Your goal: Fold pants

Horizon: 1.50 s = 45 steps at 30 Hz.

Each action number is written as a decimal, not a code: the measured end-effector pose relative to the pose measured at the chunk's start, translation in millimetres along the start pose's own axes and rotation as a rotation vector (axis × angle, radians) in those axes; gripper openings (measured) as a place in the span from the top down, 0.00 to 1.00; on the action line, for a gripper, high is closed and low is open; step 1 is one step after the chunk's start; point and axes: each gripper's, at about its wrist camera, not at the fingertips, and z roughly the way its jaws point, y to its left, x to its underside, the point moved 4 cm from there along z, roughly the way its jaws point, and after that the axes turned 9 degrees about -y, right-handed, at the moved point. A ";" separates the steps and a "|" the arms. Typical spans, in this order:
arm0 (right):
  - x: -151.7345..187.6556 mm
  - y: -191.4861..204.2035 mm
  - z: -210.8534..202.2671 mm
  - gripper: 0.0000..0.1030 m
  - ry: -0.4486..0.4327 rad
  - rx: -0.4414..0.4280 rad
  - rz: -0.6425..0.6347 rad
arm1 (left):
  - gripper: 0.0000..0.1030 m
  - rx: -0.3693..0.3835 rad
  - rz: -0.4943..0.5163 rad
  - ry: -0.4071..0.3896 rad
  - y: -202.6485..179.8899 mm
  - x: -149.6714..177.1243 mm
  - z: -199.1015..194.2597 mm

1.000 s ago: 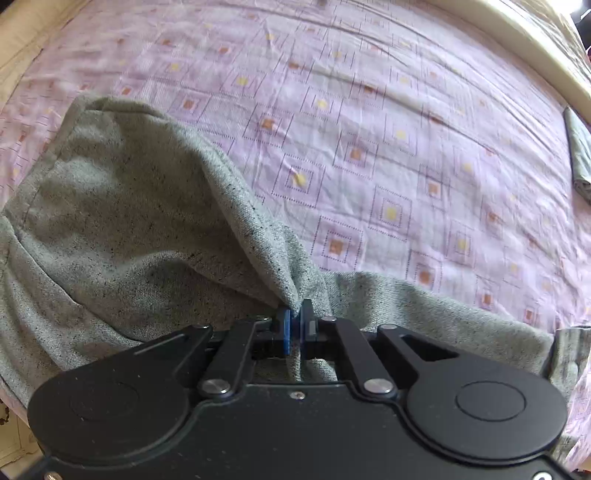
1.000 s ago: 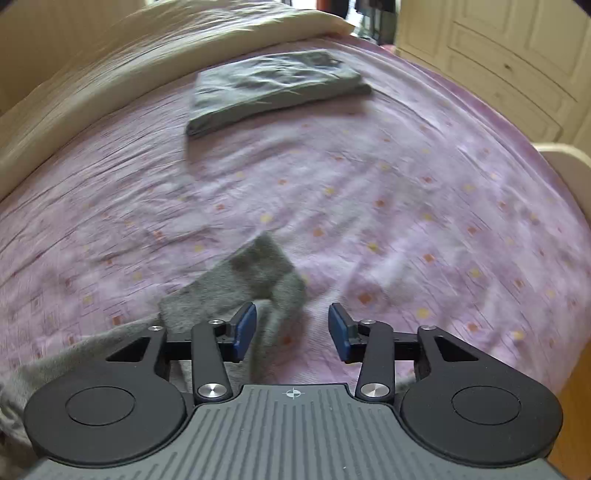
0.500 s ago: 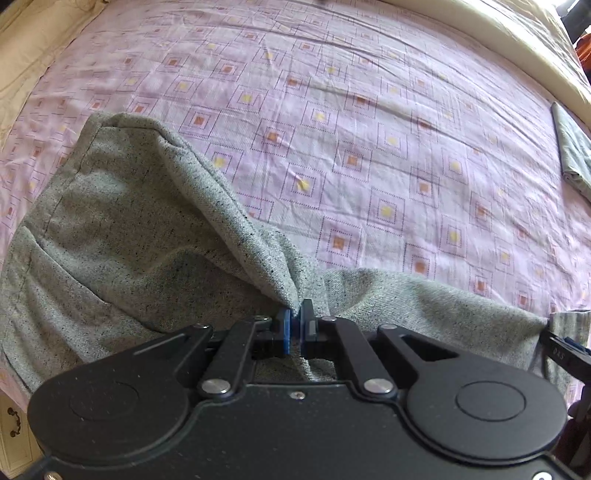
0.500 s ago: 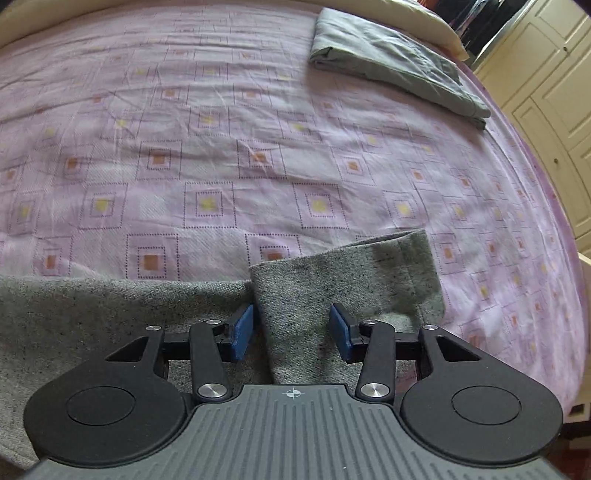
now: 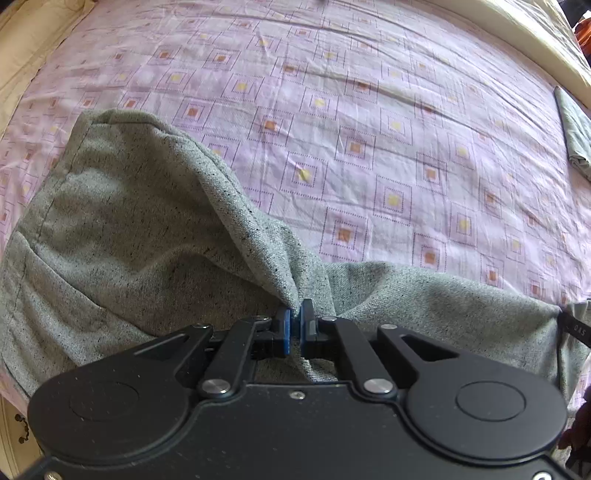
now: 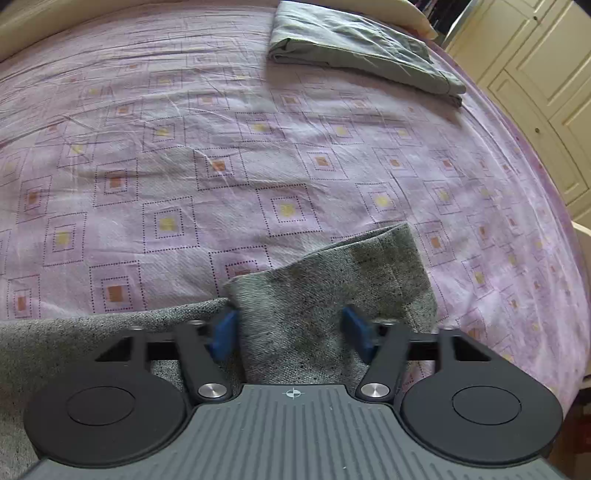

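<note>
Grey speckled pants (image 5: pixel 122 229) lie at the near edge of a bed with a pink patterned sheet (image 5: pixel 369 122). My left gripper (image 5: pixel 294 325) is shut on a pinched fold of the pants near the crotch, and the cloth rises to it in a ridge. The waist part spreads to the left, a leg runs off to the right. In the right wrist view the leg's hem end (image 6: pixel 332 288) lies between the fingers of my right gripper (image 6: pixel 291 332), which is open with its blue pads either side of the cloth.
A folded grey-green garment (image 6: pixel 362 48) lies at the far right of the bed, also at the right edge of the left wrist view (image 5: pixel 576 136). A cream bed frame (image 5: pixel 517 33) runs along the far edge. Cream wardrobe doors (image 6: pixel 546 74) stand to the right.
My right gripper swung from a blurred view towards the bed and came down over the leg's hem end, still open. My left gripper keeps its pinch and has barely moved.
</note>
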 end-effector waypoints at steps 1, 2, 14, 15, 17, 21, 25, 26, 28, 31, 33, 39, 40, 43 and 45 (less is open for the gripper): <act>-0.8 -1.4 -3.4 0.76 -0.004 0.004 -0.011 | 0.94 0.004 0.004 -0.013 -1.6 -2.3 -2.7; -3.4 -5.6 -8.8 0.91 -0.016 -0.004 -0.005 | 0.94 0.008 0.009 -0.027 -3.5 -4.4 -5.8; -1.0 -191.1 -58.4 0.91 -0.023 -0.209 0.690 | 0.94 0.059 -0.036 -0.195 -11.7 -38.8 -61.5; 4.6 -204.8 -62.3 0.91 -0.035 -0.210 0.738 | 0.94 0.064 -0.048 -0.206 -9.7 -38.3 -67.8; 20.6 -228.4 -69.7 0.91 -0.056 -0.223 0.813 | 0.94 0.070 -0.065 -0.221 -5.4 -32.1 -79.1; 59.2 -251.1 -68.3 0.92 -0.014 -0.219 0.897 | 0.94 0.054 -0.050 -0.214 7.0 -2.9 -92.2; 93.2 -245.1 -61.2 0.95 0.040 -0.224 0.912 | 0.94 0.026 -0.058 -0.164 20.4 30.5 -90.8; 100.2 -244.4 -60.5 0.93 0.047 -0.239 0.932 | 0.94 0.018 -0.056 -0.156 21.7 38.4 -90.4; 110.8 -240.5 -56.5 0.92 0.085 -0.232 0.958 | 0.94 0.000 -0.043 -0.139 23.6 49.7 -87.3; 127.7 -234.5 -48.2 0.72 0.148 -0.242 0.992 | 0.94 -0.024 -0.018 -0.124 22.2 61.5 -81.6; 135.0 -229.0 -44.4 0.72 0.166 -0.224 0.985 | 0.94 -0.033 -0.015 -0.123 22.6 64.8 -80.3; 151.4 -221.0 -37.0 0.72 0.197 -0.189 1.002 | 0.94 -0.032 -0.009 -0.149 23.3 59.4 -84.5; 150.8 -220.7 -35.2 0.72 0.187 -0.196 1.007 | 0.94 -0.031 -0.005 -0.153 23.0 59.3 -85.7; 144.2 -219.4 -31.8 0.72 0.154 -0.206 1.027 | 0.94 -0.030 0.011 -0.160 21.3 55.3 -84.9; 137.4 -217.9 -33.5 0.93 0.126 -0.209 1.024 | 0.94 -0.031 0.022 -0.167 19.9 52.4 -85.1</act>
